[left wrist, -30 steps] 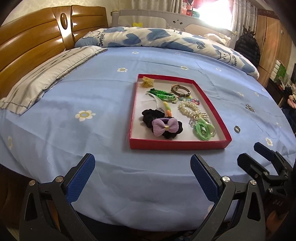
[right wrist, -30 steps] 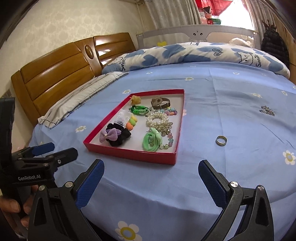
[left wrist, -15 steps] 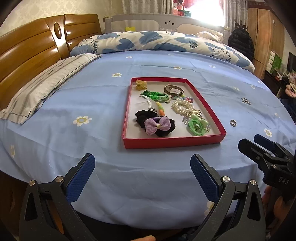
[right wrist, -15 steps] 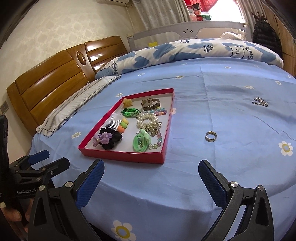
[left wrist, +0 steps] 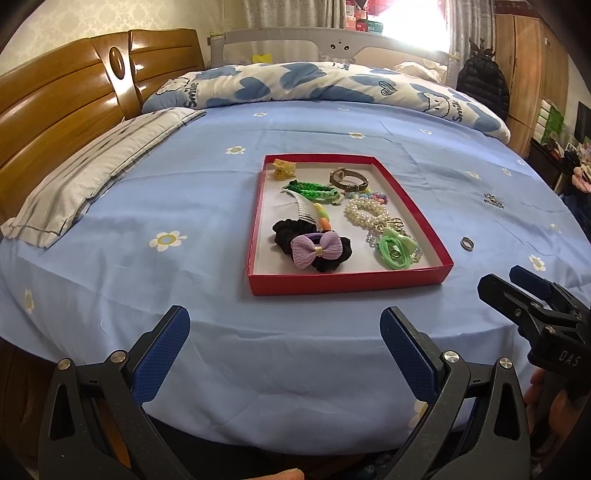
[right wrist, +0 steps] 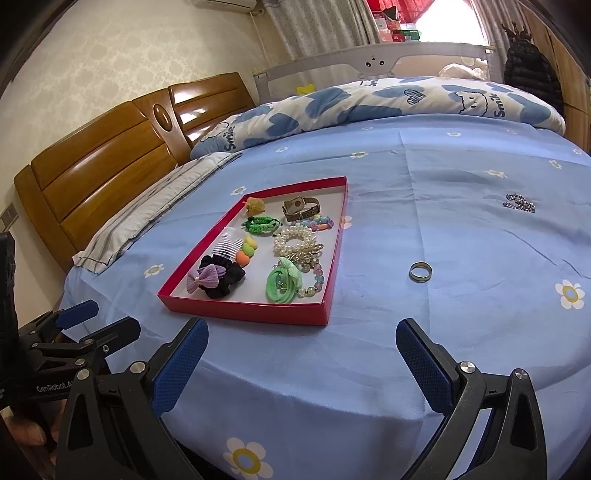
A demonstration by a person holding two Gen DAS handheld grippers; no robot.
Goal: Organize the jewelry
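Beside red tray (right wrist: 258, 312), loose ring (right wrist: 420, 272)

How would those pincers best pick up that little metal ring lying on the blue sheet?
Probably from straight above, jaws straddling the ring and closing across its outer band. It lies flat on the soft sheet, so there is no raised edge to catch from the side. The right gripper is nearer.

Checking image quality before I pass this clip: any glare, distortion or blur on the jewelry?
Left wrist view: the window is blown out, the bed edge bows from fisheye, and the red tray is sharp. Right wrist view: glare on the headboard, and the ring and sparkly piece are clear.
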